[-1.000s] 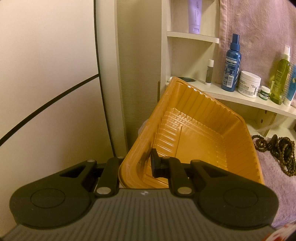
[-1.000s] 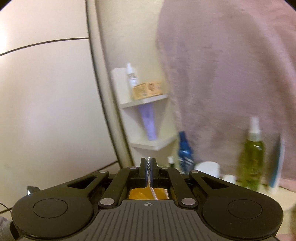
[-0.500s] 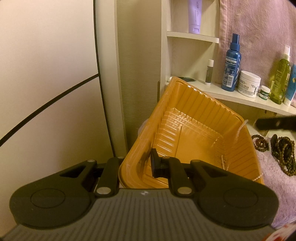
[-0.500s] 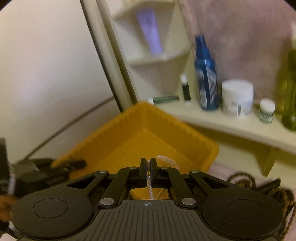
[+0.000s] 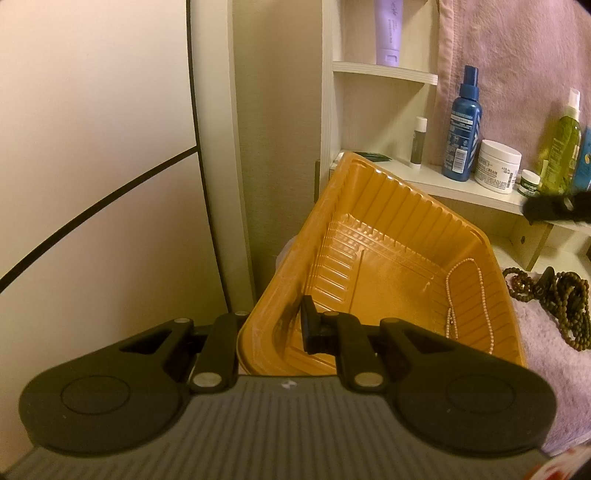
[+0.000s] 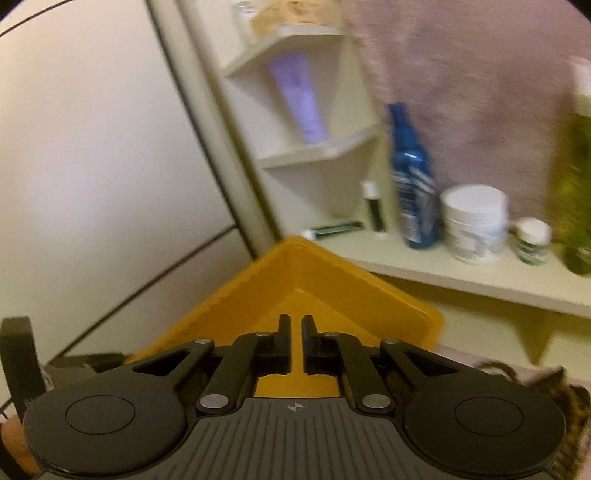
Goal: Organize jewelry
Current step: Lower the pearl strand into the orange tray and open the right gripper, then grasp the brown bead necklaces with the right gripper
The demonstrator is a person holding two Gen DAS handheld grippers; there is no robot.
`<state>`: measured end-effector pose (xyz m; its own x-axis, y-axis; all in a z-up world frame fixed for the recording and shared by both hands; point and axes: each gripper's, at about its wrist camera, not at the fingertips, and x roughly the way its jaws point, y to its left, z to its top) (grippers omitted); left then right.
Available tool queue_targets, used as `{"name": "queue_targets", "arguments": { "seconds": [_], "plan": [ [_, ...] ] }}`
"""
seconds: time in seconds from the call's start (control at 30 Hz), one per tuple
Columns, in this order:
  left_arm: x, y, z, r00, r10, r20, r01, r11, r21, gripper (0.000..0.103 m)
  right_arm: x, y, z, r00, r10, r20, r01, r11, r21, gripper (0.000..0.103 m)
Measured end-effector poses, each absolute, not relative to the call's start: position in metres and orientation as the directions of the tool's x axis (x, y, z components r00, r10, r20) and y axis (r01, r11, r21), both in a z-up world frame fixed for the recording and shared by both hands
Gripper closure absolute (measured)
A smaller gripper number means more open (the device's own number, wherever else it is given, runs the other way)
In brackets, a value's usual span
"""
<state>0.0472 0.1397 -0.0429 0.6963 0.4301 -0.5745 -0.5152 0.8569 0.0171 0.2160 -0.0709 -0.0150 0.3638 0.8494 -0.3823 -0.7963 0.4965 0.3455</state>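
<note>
An orange ribbed plastic tray (image 5: 388,258) is tilted up, with my left gripper (image 5: 273,332) shut on its near rim. One finger (image 5: 308,328) is inside the tray and the other is hidden behind the wall. A thin pearl chain (image 5: 467,302) lies loose against the tray's right inner wall. My right gripper (image 6: 296,343) hovers over the tray (image 6: 295,280); its jaws are opening and nothing is between them. Its dark tip (image 5: 554,210) shows blurred at the right edge of the left wrist view. Brown bead strands (image 5: 554,295) lie on a lilac towel (image 5: 546,339) right of the tray.
Behind the tray, a pale shelf (image 5: 461,188) holds a blue spray bottle (image 5: 463,125), a white cream jar (image 5: 496,166), a small stick (image 5: 417,142) and a green bottle (image 5: 561,147). A purple tube (image 5: 388,29) stands on a higher shelf. A pink towel (image 5: 517,55) hangs behind.
The pearl chain that hung from my right gripper's shut jaws now lies in the tray. Those jaws have parted, and the right gripper has come down over the tray. My left gripper has not moved.
</note>
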Motion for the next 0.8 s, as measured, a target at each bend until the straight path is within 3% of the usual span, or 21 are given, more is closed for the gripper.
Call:
{"name": "queue_targets", "arguments": {
  "seconds": [0.07,0.13,0.47,0.8],
  "plan": [
    [0.047,0.14,-0.043,0.697,0.43,-0.574,-0.515,0.857,0.017,0.09,0.216,-0.086,-0.024,0.391,0.823,-0.412,-0.768,0.538,0.347,0.075],
    [0.047,0.14,-0.043,0.697,0.429,-0.575,-0.513,0.858,0.018,0.09,0.211,-0.103,-0.037,0.418,0.794,-0.44,-0.738,0.58,0.345,0.071],
    [0.047,0.14,-0.043,0.694,0.432,-0.575,-0.513,0.858,0.025,0.09,0.198,-0.188,-0.096,0.522,0.622,-0.583,-0.554,0.767,0.323,0.071],
    [0.047,0.14,-0.043,0.693,0.433,-0.576,-0.513,0.858,0.028,0.09,0.212,-0.214,-0.098,0.593,0.544,-0.593,-0.488,0.829,0.273,0.071]
  ]
}}
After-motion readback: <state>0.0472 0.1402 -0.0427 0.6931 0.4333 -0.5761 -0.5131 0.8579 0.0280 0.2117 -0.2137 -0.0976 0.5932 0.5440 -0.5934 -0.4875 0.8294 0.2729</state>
